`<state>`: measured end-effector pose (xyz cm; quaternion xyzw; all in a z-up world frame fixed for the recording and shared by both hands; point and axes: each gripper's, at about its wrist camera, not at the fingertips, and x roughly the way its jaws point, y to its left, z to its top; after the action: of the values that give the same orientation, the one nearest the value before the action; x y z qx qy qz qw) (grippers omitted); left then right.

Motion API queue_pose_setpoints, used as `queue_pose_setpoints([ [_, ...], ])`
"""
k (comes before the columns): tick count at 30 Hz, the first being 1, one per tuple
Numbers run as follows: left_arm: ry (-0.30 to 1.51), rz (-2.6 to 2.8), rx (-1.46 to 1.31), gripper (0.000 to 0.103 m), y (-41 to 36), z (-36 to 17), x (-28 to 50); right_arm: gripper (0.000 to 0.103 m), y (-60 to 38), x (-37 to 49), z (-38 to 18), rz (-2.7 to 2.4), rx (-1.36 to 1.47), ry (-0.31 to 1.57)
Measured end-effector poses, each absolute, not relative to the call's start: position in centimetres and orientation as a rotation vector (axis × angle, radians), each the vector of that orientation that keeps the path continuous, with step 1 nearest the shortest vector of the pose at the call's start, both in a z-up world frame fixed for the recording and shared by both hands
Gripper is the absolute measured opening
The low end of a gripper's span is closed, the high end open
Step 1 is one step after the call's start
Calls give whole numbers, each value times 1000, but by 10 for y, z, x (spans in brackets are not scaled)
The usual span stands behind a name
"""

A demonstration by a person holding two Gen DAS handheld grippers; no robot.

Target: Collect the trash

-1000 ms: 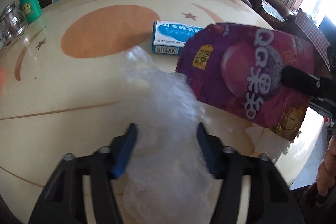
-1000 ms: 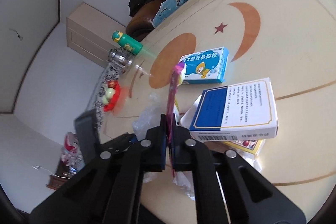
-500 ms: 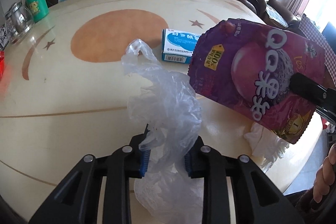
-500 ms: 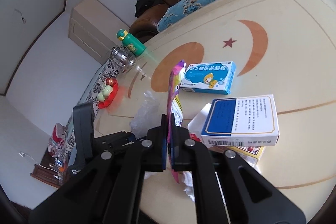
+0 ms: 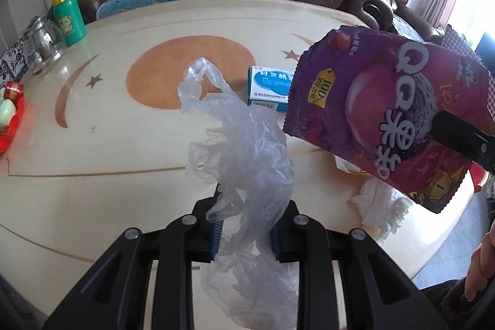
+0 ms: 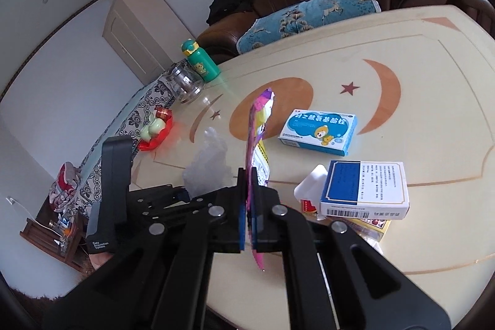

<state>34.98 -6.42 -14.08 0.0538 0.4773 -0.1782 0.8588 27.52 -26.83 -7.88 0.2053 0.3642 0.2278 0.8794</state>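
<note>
Crinkled clear plastic, a thin bag [image 5: 247, 163], is pinched between the blue pads of your left gripper [image 5: 244, 232]; its jaws are drawn in tight on the film, and the bag billows up toward 12 o'clock in the left wrist view, its looped handle standing over the orange disc inlaid in the cream table [image 5: 92, 150]. From the right wrist view you see that same bag [image 6: 210, 169] at about 10 o'clock of your right gripper [image 6: 249, 212], with the left tool's black body just beside it.

Your right gripper is clamped shut on a purple snack wrapper [image 6: 256, 138], seen edge-on and standing nearly upright between the pads. In the left wrist view the wrapper [image 5: 380, 113] hangs in the air at 2 o'clock, face toward the lens, one black finger [image 5: 458, 138] across its right side.

On the table, a blue and white medicine box [image 6: 320, 132] lies flat at 1 o'clock of the right gripper, near the crescent inlay. A white box with a blue panel [image 6: 365, 189] sits at 3 o'clock, stacked on a yellow and red carton [image 6: 371, 226] whose edge shows beneath. A crumpled white tissue [image 5: 380, 206] lies near the table's rim at 3 o'clock of the left gripper.

At 10 o'clock stand a green bottle [image 5: 66, 14] and, just beside it, a glass jar [image 5: 43, 47]; a red dish [image 5: 9, 116] sits at 9 o'clock on the edge
</note>
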Motion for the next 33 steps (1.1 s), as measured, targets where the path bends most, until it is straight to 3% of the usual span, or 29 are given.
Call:
queue_pose_setpoints([
  [19, 843, -411, 130, 25, -53, -48, 249, 4, -254, 182, -6, 431, 298, 658],
  [33, 806, -476, 188, 25, -59, -27, 146, 4, -247, 73, 14, 392, 238, 632],
])
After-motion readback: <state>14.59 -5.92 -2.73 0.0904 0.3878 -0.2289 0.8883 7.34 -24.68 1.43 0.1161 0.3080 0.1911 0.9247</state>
